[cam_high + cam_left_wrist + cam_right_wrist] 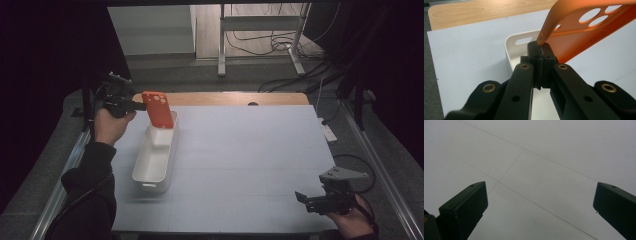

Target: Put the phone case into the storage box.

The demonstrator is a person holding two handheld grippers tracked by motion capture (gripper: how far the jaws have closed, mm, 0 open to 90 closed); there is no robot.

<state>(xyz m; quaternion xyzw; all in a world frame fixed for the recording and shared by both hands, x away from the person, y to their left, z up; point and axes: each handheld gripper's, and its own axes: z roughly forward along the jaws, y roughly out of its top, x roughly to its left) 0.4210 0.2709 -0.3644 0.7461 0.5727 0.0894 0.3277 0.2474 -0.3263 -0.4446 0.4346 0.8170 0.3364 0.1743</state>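
Note:
An orange phone case (159, 108) with round camera holes hangs tilted over the far end of a long white tray (155, 155). My left gripper (141, 105) is shut on the case's edge, holding it from the left. Seen along that gripper's jaws, the tips (540, 48) pinch the rim of the orange case (584, 30), and the tray's end wall with its handle slot (521, 41) lies just below. My right gripper (300, 198) rests low at the table's near right corner, jaws wide apart over bare mat (541, 170), holding nothing.
A pale blue-grey mat (240, 160) covers the table, with a strip of bare wood (235, 98) along the far edge. Beyond the table stand a metal frame (260, 30) and loose cables on the floor.

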